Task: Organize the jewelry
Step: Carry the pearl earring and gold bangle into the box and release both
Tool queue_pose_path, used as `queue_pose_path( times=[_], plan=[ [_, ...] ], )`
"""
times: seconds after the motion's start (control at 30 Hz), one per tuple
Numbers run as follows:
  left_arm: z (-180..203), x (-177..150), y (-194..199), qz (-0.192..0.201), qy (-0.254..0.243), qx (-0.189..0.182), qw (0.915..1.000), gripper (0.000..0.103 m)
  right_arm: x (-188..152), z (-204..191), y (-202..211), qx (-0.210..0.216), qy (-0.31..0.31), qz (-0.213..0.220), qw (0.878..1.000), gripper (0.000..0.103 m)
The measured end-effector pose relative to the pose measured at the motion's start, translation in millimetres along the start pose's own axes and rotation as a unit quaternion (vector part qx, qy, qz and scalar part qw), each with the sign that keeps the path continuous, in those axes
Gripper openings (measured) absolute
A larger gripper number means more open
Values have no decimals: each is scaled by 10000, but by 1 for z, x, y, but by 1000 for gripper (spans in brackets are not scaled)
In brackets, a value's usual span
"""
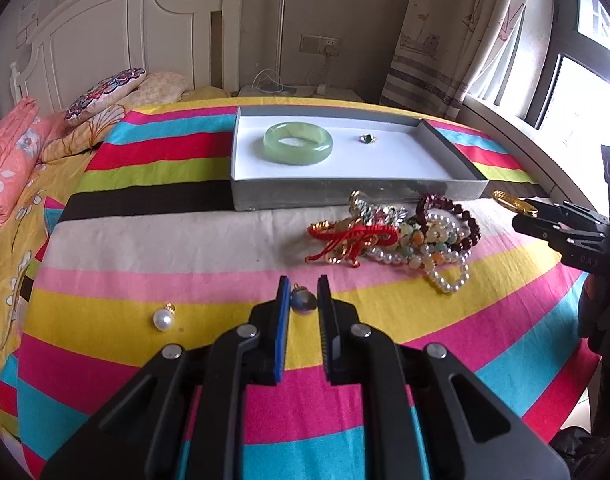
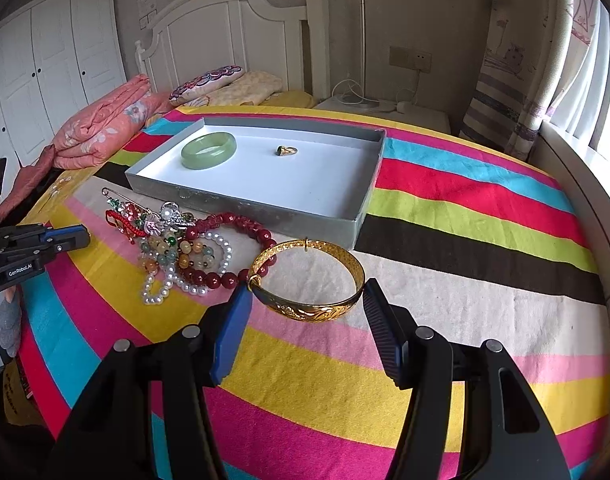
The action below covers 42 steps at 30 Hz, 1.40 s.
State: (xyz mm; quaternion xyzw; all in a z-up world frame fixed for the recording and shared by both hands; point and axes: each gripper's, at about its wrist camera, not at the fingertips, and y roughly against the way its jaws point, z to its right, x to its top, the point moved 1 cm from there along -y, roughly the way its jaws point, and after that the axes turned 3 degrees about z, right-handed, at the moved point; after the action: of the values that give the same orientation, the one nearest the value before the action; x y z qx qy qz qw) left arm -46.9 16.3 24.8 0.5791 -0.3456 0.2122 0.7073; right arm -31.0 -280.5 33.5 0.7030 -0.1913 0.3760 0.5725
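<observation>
- A shallow grey cardboard tray with a white floor (image 2: pixel 361 216) is set on a bed covered by a brightly striped sheet (image 2: pixel 445 360); a pale green jade bangle (image 2: pixel 208 149) and a small gold ring with a dark stone (image 2: pixel 286 151) are seen lying inside the tray, well apart.
- Most of the tray floor is left bare beside the ring.
- A tangled heap of pearl, red and coloured bead bracelets (image 2: pixel 185 252) is seen just in front of the tray's near wall.
- A wide engraved gold bangle (image 2: pixel 311 280) is clamped by its rim between the fingers of the right gripper (image 2: pixel 305 294), in front of the tray's near corner.
- The left gripper (image 1: pixel 303 294) is held low over the sheet, well in front of the tray, its fingers narrowly apart around a small dark blue-grey bead pendant (image 1: pixel 303 300); whether it is gripped cannot be told.
- A white pearl pendant (image 1: pixel 163 319) is seen alone, farther from the tray.
</observation>
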Motion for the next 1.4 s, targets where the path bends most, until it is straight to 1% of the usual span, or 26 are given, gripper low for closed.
queue_pose_path(
  times=[0.23, 0.4, 0.53, 0.6, 0.73, 0.8, 0.93, 1.1, 1.2, 1.27, 1.3, 1.4],
  plan=[
    [19, 44, 5, 266, -229, -111, 9993, 13, 13, -6, 1, -44, 74, 147, 9999, 57],
    [36, 71, -11, 252, -341, -217, 9989, 13, 29, -6, -1, -3, 55, 309, 9995, 57],
    [43, 95, -34, 121, -262, -306, 9991, 13, 47, -6, -12, 126, -10, 388, 9992, 57],
    [44, 108, -48, -22, -175, -391, 9991, 13, 56, -6, -23, 122, -15, 355, 9993, 57],
    [51, 129, -77, -266, -175, -243, 9992, 13, 72, -1, -48, 91, -123, 290, 9995, 57],
    [54, 137, -92, -395, -115, -186, 9990, 13, 80, 2, -60, 12, -134, 263, 9996, 57],
    [58, 146, -122, -695, 80, -88, 9975, 13, 95, 7, -85, -138, -131, 150, 9997, 57],
    [55, 152, -151, -879, 313, 112, 9956, 13, 108, 14, -114, -336, -100, -24, 9994, 57],
    [51, 153, -166, -1033, 508, 156, 9932, 13, 113, 21, -132, -385, -195, -188, 9989, 57],
    [52, 152, -175, -1097, 530, 206, 9923, 13, 115, 24, -145, -414, -226, -346, 9983, 57],
    [54, 152, -179, -1113, 526, 223, 9921, 13, 117, 23, -148, -459, -174, -333, 9982, 57],
    [58, 151, -186, -1154, 483, 292, 9917, 13, 119, 17, -157, -565, -45, -498, 9971, 57]
  ],
)
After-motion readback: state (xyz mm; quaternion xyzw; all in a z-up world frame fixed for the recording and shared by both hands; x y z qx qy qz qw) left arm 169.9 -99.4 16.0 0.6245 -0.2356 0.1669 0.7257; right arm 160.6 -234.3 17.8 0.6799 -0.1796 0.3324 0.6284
